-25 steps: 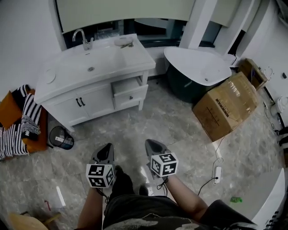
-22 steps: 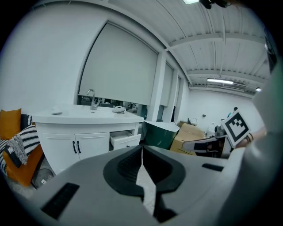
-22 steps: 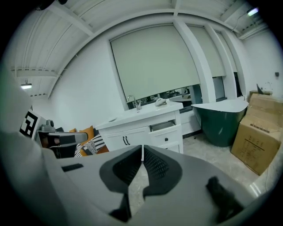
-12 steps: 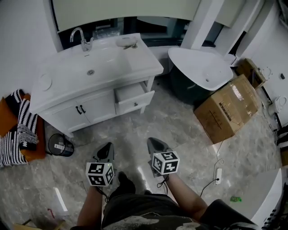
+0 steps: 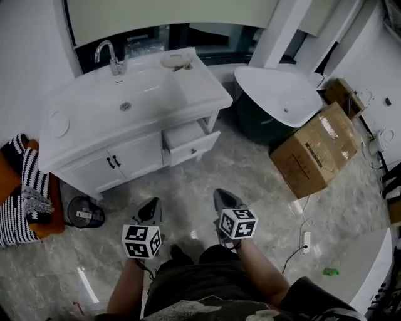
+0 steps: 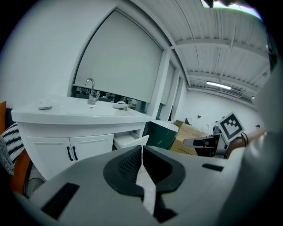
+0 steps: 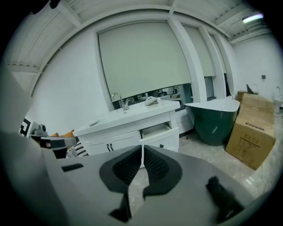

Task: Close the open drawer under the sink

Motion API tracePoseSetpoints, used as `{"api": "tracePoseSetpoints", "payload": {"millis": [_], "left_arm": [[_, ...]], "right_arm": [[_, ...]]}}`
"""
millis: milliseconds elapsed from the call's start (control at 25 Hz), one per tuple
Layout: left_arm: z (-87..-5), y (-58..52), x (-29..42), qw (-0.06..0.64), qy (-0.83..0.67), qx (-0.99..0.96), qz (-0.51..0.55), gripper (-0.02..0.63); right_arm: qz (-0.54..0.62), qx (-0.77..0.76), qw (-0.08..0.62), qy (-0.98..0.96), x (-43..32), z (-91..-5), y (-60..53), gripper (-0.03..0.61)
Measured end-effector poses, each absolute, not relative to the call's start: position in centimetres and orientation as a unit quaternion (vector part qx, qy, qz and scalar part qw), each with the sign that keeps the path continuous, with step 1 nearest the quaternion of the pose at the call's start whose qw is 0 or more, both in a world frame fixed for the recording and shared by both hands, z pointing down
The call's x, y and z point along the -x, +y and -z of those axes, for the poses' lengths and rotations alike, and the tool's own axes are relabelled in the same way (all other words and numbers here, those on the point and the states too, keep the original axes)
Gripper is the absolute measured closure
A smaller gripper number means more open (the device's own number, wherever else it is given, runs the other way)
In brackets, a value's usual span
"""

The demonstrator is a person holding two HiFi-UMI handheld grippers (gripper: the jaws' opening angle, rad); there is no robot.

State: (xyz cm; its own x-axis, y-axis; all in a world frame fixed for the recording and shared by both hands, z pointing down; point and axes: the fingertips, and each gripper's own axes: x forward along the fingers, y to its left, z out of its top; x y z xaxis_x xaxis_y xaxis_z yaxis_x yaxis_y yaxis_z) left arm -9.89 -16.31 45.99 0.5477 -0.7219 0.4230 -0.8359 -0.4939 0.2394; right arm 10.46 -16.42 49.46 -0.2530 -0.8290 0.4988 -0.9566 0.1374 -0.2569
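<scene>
Far left of the left tongs [image 5: 151,205]: striped cloth [image 5: 24,188] in a heap, and a dark round bin [image 5: 84,210] on the floor by the bench foot.
Ahead-left of both tongs: white sink bench [image 5: 200,84], faucet [image 5: 108,55] at the back, double doors [image 5: 128,155] shut.
Left tongs: jaws together, nothing in them.
Drawer [image 5: 191,143] is at the bench's right end, pulled out partway. It's straight ahead between the two tongs' lines and well apart from both, so no contact yet.
Right tongs [image 5: 223,199]: jaws also together, empty.
Reads as approach: both are held low, side by side, noses toward the drawer front. Closed tips make a blunt pusher, so I'd guess no grab is needed.
Right of the right tongs: green tub [image 5: 282,94] with a white rim, a cardboard box [image 5: 316,147] near it, and a power strip [image 5: 305,241] with its cable on the floor.
Floor [image 5: 250,182] is glossy grey marble-look tile. Pale blind [image 5: 169,11] above the bench.
</scene>
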Motion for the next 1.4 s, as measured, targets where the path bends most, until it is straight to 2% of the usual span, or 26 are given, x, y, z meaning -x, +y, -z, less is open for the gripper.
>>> {"api": "tracePoseSetpoints", "payload": {"millis": [440, 1120, 1200, 1240, 1280, 1400], "left_arm": [[-49.0, -19.2, 10.4, 0.236, -0.467, -0.84, -0.144, 0.594], [-55.9, -29.2, 6.5, 0.277, -0.52, -0.792, -0.156, 0.594], [-57.1, -30.3, 6.2, 0.286, -0.527, -0.785, -0.156, 0.594], [-57.7, -30.7, 6.2, 0.291, -0.532, -0.78, -0.155, 0.594], [-58.4, -31.2, 6.1, 0.296, -0.536, -0.775, -0.155, 0.594], [-60.4, -32.3, 5.9, 0.305, -0.546, -0.765, -0.155, 0.594]], "right_arm": [[-0.268, -0.599, 0.139, -0.741, -11.1, -52.6, -20.2, 0.549], [-0.29, -0.541, 0.147, -0.776, -12.7, -61.6, -33.2, 0.545], [-0.286, -0.536, 0.159, -0.778, -12.8, -62.9, -34.6, 0.509], [-0.288, -0.533, 0.166, -0.778, -12.9, -63.7, -35.2, 0.454], [-0.29, -0.53, 0.172, -0.778, -13.0, -64.5, -35.7, 0.431], [-0.288, -0.521, 0.198, -0.779, -13.3, -67.1, -37.1, 0.426]]}}
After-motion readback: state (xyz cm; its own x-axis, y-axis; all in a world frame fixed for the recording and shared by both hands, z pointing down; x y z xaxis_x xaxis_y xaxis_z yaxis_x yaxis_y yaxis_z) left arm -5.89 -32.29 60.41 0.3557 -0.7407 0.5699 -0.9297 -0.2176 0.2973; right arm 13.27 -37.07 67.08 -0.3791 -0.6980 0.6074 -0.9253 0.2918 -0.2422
